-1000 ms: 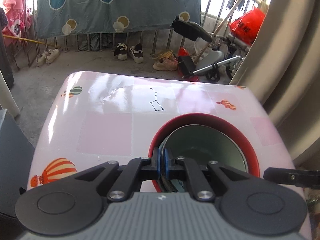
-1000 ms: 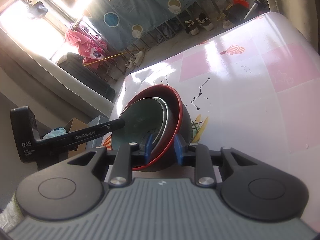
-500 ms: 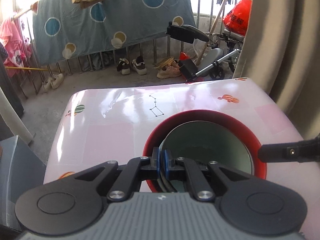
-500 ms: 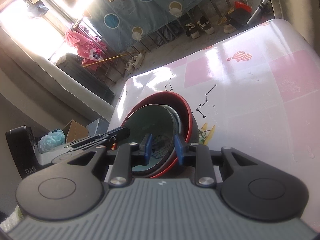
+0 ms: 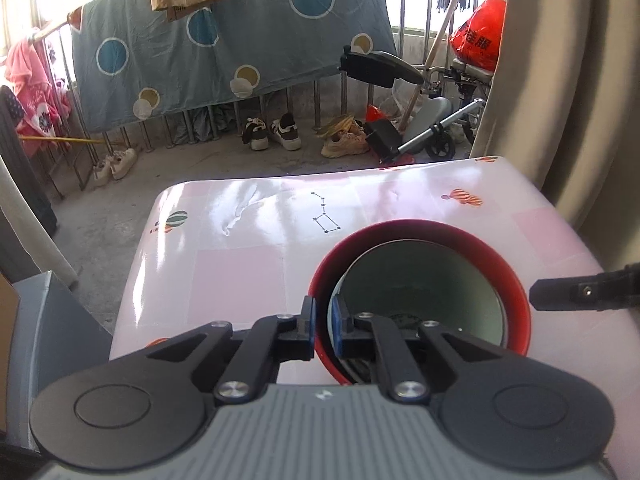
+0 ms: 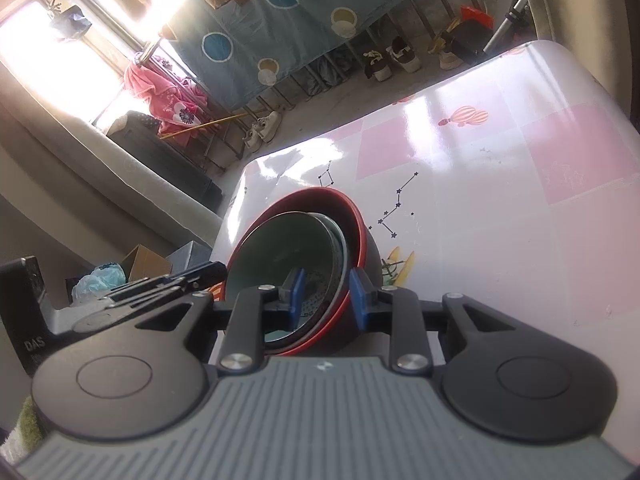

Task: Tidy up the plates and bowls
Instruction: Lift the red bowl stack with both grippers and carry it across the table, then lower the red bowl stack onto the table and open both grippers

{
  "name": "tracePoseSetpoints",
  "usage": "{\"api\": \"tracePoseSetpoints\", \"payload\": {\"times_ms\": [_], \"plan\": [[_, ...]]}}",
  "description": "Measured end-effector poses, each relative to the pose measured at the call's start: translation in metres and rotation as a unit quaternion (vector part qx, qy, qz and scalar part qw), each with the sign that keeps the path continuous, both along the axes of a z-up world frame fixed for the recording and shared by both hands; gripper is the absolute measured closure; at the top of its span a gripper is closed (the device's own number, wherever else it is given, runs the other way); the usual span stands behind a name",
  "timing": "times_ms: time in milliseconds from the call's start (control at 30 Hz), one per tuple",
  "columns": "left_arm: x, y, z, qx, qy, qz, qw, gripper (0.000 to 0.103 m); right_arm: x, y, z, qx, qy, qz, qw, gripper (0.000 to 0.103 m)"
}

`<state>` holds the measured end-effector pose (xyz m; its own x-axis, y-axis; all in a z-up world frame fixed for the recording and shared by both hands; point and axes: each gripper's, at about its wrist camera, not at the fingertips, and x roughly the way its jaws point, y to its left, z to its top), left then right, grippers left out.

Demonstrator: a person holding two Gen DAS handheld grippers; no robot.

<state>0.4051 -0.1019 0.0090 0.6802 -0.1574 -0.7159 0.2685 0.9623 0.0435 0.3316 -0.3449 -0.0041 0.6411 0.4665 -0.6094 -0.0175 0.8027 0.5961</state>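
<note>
Between both hand-held grippers' fingers, red bowl.

Outer bowl: red rim, dark exterior. Nested bowl: pale green interior. Tabletop: pink-and-white checks, balloon and constellation prints. Claw pads: blue.

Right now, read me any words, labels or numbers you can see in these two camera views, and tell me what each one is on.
"DAS" on the black body of the left gripper, seen from the right wrist view.
Dark characters on the red plastic bag hanging at the railing: too blurred to read.
A small pale logo on the right gripper's grey housing: a mark, not readable text.
The bowls carry no readable text.
</note>
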Motion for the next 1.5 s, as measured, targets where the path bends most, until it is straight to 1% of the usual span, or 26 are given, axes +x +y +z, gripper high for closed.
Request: {"api": "tracePoseSetpoints", "payload": {"times_ms": [167, 233, 267, 300, 333, 367, 400, 433, 467, 500, 533, 567, 600, 633, 700, 800, 933, 1033, 1100, 1200, 1267, 1333, 1467, 1500], "plan": [[-0.001, -0.004, -0.001, 0.001, -0.007, -0.001, 1.0, 0.094, -0.002, -0.001, -0.001, -0.003, 0.004, 0.0, 1.0, 0.078], [-0.001, -0.001, 0.0, -0.01, -0.003, 0.003, 0.9999, 0.089, -0.002, -0.003, 0.0, -0.003, 0.005, -0.001, 1.0, 0.078], [-0.002, 0.003, 0.002, -0.02, 0.001, 0.009, 0.9998, 0.082, -0.002, -0.004, 0.001, -0.003, 0.004, -0.002, 1.0, 0.078], [-0.002, 0.006, 0.004, -0.03, 0.003, 0.015, 0.9995, 0.069, -0.001, -0.004, 0.002, -0.004, 0.003, -0.003, 1.0, 0.077], [0.0, 0.011, 0.006, -0.039, 0.004, 0.02, 0.999, 0.061, -0.001, -0.004, 0.004, -0.005, 0.001, -0.003, 1.0, 0.075], [0.0, 0.015, 0.008, -0.047, 0.004, 0.025, 0.9986, 0.048, -0.002, -0.004, 0.006, -0.007, -0.002, -0.003, 1.0, 0.074], [0.0, 0.018, 0.011, -0.053, 0.004, 0.029, 0.9982, 0.042, -0.002, -0.005, 0.008, -0.011, -0.005, -0.003, 1.0, 0.069], [0.001, 0.02, 0.012, -0.057, 0.005, 0.033, 0.9978, 0.04, -0.002, -0.005, 0.009, -0.016, -0.007, -0.004, 1.0, 0.066], [0.001, 0.022, 0.014, -0.06, 0.005, 0.035, 0.9976, 0.037, -0.002, -0.005, 0.01, -0.021, -0.008, -0.006, 1.0, 0.059], [0.001, 0.024, 0.016, -0.062, 0.007, 0.035, 0.9974, 0.03, -0.002, -0.005, 0.011, -0.025, -0.009, -0.006, 1.0, 0.056], [0.002, 0.025, 0.017, -0.065, 0.011, 0.036, 0.9972, 0.025, -0.001, -0.005, 0.011, -0.028, -0.009, -0.007, 1.0, 0.053], [0.003, 0.026, 0.018, -0.069, 0.015, 0.037, 0.9968, 0.018, 0.0, -0.004, 0.011, -0.031, -0.007, -0.007, 0.999, 0.052], [0.004, 0.027, 0.018, -0.072, 0.02, 0.04, 0.9964, 0.014, 0.001, -0.004, 0.01, -0.033, -0.004, -0.009, 0.999, 0.048], [0.006, 0.026, 0.018, -0.075, 0.026, 0.041, 0.996, 0.013, 0.003, -0.004, 0.008, -0.033, 0.001, -0.011, 0.999, 0.045], [0.009, 0.025, 0.015, -0.083, 0.042, 0.044, 0.9947, 0.012, 0.007, -0.002, 0.004, -0.033, 0.013, -0.013, 0.999, 0.044], [0.017, 0.026, 0.005, -0.107, 0.074, 0.048, 0.9903, 0.012, 0.017, 0.001, -0.003, -0.028, 0.032, -0.015, 0.999, 0.041], [0.026, 0.026, -0.008, -0.116, 0.099, 0.056, 0.9867, 0.014, 0.032, 0.005, -0.014, -0.021, 0.056, -0.017, 0.998, 0.041], [0.029, 0.026, -0.017, -0.121, 0.121, 0.053, 0.9839, 0.021, 0.041, 0.011, -0.021, -0.022, 0.07, -0.015, 0.997, 0.041], [0.03, 0.026, -0.022, -0.118, 0.135, 0.058, 0.9821, 0.029, 0.046, 0.017, -0.024, -0.026, 0.075, -0.011, 0.997, 0.041], [0.03, 0.026, -0.028, -0.122, 0.147, 0.055, 0.98, 0.033, 0.052, 0.024, -0.03, -0.031, 0.084, -0.006, 0.996, 0.041], [0.03, 0.026, -0.031, -0.121, 0.155, 0.057, 0.9788, 0.034, 0.056, 0.029, -0.034, -0.033, 0.09, -0.002, 0.995, 0.042], [0.03, 0.027, -0.034, -0.121, 0.164, 0.057, 0.9774, 0.037, 0.059, 0.035, -0.036, -0.037, 0.094, 0.0, 0.995, 0.046], [0.033, 0.027, -0.044, -0.128, 0.189, 0.064, 0.9715, 0.047, 0.063, 0.041, -0.042, -0.043, 0.099, -0.002, 0.994, 0.051], [0.034, 0.027, -0.045, -0.132, 0.194, 0.067, 0.9699, 0.05, 0.065, 0.042, -0.044, -0.044, 0.1, -0.003, 0.994, 0.055]]}}
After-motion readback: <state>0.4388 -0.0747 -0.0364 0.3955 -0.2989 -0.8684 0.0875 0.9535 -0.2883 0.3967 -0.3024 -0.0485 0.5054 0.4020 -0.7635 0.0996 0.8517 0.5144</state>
